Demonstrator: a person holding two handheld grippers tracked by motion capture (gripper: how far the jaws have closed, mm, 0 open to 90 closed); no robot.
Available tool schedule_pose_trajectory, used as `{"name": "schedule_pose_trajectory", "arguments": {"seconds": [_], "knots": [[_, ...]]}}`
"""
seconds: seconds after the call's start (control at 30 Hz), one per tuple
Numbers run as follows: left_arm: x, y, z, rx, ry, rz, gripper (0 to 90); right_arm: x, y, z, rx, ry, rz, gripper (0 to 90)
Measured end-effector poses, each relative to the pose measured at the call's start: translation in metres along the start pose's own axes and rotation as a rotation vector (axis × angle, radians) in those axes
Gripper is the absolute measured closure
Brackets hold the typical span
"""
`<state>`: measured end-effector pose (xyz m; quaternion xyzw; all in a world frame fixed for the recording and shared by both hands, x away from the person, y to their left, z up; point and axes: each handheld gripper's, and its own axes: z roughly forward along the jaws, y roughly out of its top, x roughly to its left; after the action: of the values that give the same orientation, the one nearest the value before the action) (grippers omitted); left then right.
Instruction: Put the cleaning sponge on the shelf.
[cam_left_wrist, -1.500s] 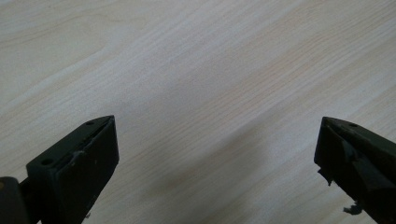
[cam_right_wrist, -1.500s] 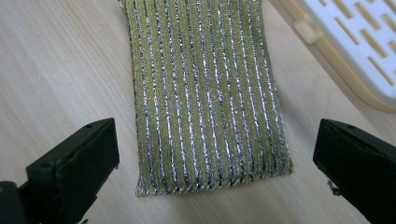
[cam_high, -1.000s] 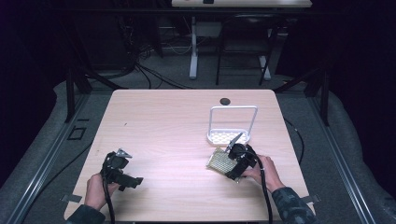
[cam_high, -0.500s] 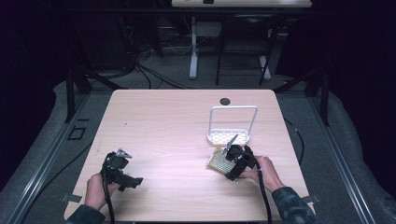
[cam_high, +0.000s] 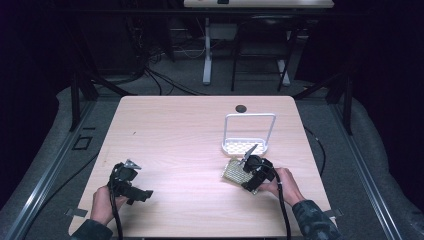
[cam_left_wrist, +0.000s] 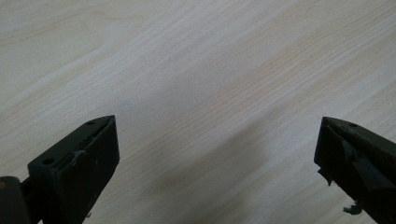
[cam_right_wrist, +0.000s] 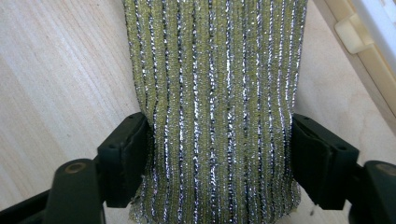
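The right hand-held gripper (cam_right_wrist: 219, 154) has just closed, pinching a yellow-green, silver-striped scouring sponge (cam_right_wrist: 215, 93).

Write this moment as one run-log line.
right gripper: just closed on sponge | left gripper: open over table | rack: beyond sponge

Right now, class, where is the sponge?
In the high view the sponge lies on the table's right side, just in front of the white rack, with the right gripper pressing its jaws on it from both sides.
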<state>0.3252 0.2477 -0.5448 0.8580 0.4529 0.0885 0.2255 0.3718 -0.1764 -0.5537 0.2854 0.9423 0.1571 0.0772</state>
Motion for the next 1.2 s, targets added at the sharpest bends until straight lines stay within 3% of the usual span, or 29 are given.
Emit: {"name": "schedule_pose_trajectory", "arguments": {"seconds": [0.2,0.57,0.77,1.2], "knots": [[0.0,0.0,0.0,0.0,0.0,-0.001,0.3,-0.001,-0.001,-0.008,-0.041,-0.004,0.008,29.9],[0.0,0.0,0.0,0.001,0.001,-0.001,0.3,-0.001,-0.004,-0.023,-0.056,-0.023,0.041,30.0],[0.0,0.0,0.0,0.0,0.002,-0.002,0.3,-0.006,-0.006,-0.027,-0.052,-0.047,0.09,29.8],[0.0,0.0,0.001,0.003,0.004,-0.003,0.3,-0.021,-0.001,-0.039,-0.101,-0.101,0.227,29.6]]}}
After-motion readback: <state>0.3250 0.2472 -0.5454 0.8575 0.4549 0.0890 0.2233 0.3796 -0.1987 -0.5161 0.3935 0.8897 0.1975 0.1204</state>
